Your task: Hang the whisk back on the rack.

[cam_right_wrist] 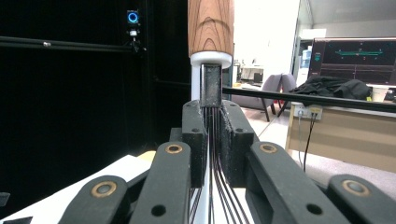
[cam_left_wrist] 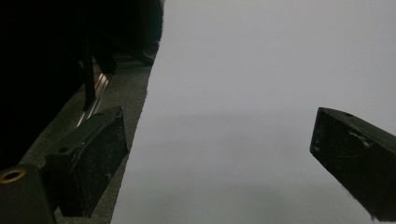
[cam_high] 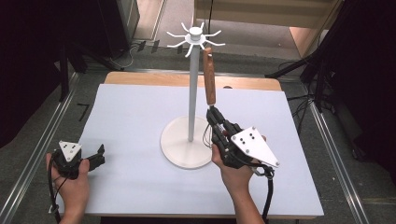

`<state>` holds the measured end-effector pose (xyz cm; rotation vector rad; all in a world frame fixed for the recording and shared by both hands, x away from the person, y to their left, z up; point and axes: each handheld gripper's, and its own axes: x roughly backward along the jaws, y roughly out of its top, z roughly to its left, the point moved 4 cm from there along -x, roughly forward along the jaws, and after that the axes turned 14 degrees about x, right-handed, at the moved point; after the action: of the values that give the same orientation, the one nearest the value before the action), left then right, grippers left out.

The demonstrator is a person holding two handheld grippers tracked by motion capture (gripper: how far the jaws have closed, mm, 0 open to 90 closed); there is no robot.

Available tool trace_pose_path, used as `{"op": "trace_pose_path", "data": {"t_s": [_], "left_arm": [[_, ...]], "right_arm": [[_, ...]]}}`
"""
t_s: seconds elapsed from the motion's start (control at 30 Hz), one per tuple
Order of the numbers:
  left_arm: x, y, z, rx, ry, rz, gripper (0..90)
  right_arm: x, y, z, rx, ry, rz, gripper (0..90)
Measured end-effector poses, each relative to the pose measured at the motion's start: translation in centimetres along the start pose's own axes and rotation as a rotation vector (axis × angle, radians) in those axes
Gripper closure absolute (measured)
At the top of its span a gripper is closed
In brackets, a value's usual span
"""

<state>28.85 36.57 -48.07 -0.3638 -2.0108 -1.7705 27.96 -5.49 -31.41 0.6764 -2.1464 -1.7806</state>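
The right gripper (cam_right_wrist: 212, 135) has its two black jaws pressed together on the dark wires of a whisk (cam_right_wrist: 211, 46) — the wires run down between the jaws, and straight beyond the jaw tips stand the dark neck, a white collar and the wooden handle, upright. In the high view the same right gripper (cam_high: 215, 115) holds the whisk (cam_high: 208, 77) from below, its handle reaching up to a hook of the white stand (cam_high: 192, 88), whose pole rises just beside the jaws on their left and whose round base sits on the white table (cam_high: 130, 116). The left gripper (cam_high: 99, 155) lies well apart from the whisk near the table's left edge, its jaws spread wide — between them only bare tabletop (cam_left_wrist: 243, 93).
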Motion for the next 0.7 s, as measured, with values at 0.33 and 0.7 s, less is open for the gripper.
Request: {"op": "trace_pose_path", "data": {"t_s": [0.33,0.7], "left_arm": [[0.0,0.0,0.0,0.0,0.0,0.002,4.8],[0.0,0.0,0.0,0.001,-0.001,-0.003,4.8]], "right_arm": [[-0.2,-0.3,0.1,0.008,0.039,0.019,79.2],[0.0,-1.7,-0.4,0.01,0.054,0.074,59.9]]}}
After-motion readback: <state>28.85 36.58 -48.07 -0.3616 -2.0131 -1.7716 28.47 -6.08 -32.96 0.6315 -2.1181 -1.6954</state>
